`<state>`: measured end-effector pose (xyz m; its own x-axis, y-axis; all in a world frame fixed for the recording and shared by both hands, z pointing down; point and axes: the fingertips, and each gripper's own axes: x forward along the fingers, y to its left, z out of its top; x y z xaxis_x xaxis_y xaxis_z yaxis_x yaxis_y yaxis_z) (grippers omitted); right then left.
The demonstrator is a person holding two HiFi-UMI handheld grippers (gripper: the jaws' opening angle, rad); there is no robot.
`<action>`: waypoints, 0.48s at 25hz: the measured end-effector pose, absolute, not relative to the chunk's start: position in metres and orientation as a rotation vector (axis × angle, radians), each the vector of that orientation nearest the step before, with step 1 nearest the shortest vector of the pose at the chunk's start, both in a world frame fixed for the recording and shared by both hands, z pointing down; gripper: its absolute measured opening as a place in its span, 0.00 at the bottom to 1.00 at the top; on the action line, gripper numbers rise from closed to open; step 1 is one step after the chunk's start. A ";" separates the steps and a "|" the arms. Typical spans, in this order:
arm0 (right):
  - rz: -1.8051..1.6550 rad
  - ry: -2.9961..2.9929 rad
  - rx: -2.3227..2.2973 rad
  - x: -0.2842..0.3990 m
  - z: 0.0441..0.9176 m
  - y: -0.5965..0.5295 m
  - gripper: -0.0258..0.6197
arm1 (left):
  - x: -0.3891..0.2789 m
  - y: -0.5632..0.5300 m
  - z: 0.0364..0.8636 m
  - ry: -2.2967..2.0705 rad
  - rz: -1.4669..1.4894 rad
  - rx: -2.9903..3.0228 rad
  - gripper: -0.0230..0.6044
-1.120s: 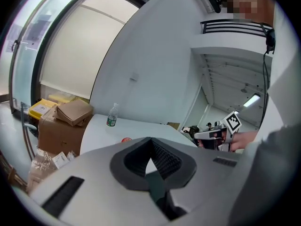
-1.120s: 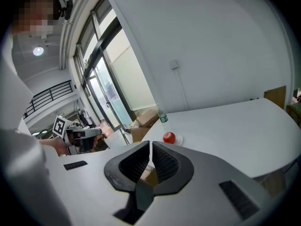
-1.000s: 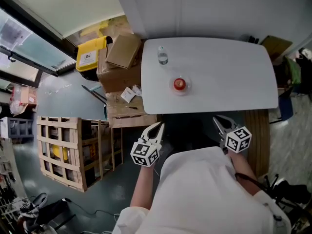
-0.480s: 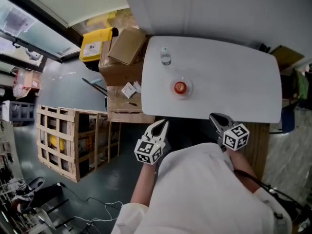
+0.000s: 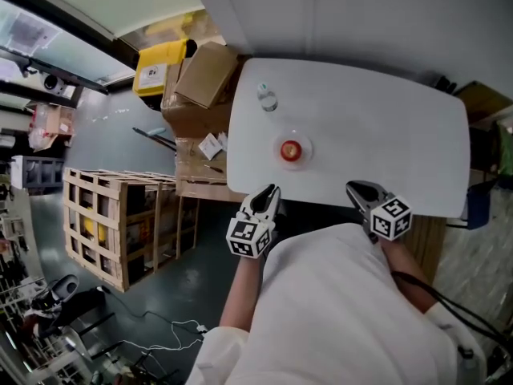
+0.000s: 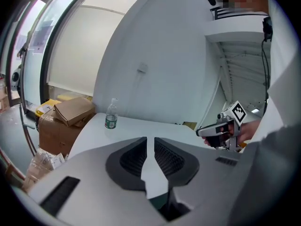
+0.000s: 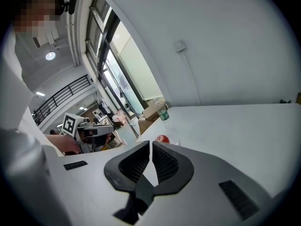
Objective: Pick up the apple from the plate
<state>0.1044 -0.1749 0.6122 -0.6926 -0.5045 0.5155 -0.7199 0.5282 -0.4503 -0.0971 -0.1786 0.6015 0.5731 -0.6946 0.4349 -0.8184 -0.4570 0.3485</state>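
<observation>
A red apple point(image 5: 291, 150) sits on a small clear plate point(image 5: 305, 143) near the middle-left of the white table point(image 5: 377, 135); the right gripper view shows the apple point(image 7: 162, 139) just beyond its jaws. My left gripper point(image 5: 269, 194) is at the table's near edge, below and left of the apple. Its jaws are opening, a narrow gap shows between them point(image 6: 150, 139), and nothing is in it. My right gripper point(image 5: 358, 189) is at the near edge to the apple's right. Its jaws point(image 7: 150, 142) are shut and empty.
A small water bottle point(image 5: 267, 99) stands at the table's far left. Left of the table are cardboard boxes point(image 5: 207, 74), a yellow case point(image 5: 159, 74) and a wooden crate point(image 5: 120, 223). A wall runs behind the table.
Both grippers have moved forward from over the floor to the table's near edge. The apple and the bottle have not moved.
</observation>
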 end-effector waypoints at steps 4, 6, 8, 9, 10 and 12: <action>0.966 -2.437 0.967 0.121 0.621 -0.185 0.10 | -0.082 -0.200 0.619 -1.220 0.367 2.248 0.15; 0.978 -2.436 0.945 0.126 0.627 -0.190 0.10 | -0.074 -0.211 0.631 -1.219 0.403 2.236 0.16; 0.991 -2.437 0.928 0.129 0.633 -0.193 0.10 | -0.070 -0.220 0.643 -1.219 0.440 2.223 0.18; 0.999 -2.437 0.921 0.131 0.635 -0.195 0.10 | -0.068 -0.224 0.649 -1.221 0.458 2.214 0.19; 1.006 -2.437 0.915 0.133 0.636 -0.196 0.10 | -0.067 -0.229 0.655 -1.224 0.476 2.204 0.21; 1.018 -2.437 0.907 0.137 0.639 -0.199 0.10 | -0.064 -0.236 0.667 -1.228 0.510 2.185 0.23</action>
<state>0.1374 -0.1988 0.6388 -0.7347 -0.4253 0.5285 -0.6749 0.5375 -0.5056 -0.0635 -0.2365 0.6671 0.5039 -0.6424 0.5773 -0.8624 -0.4114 0.2950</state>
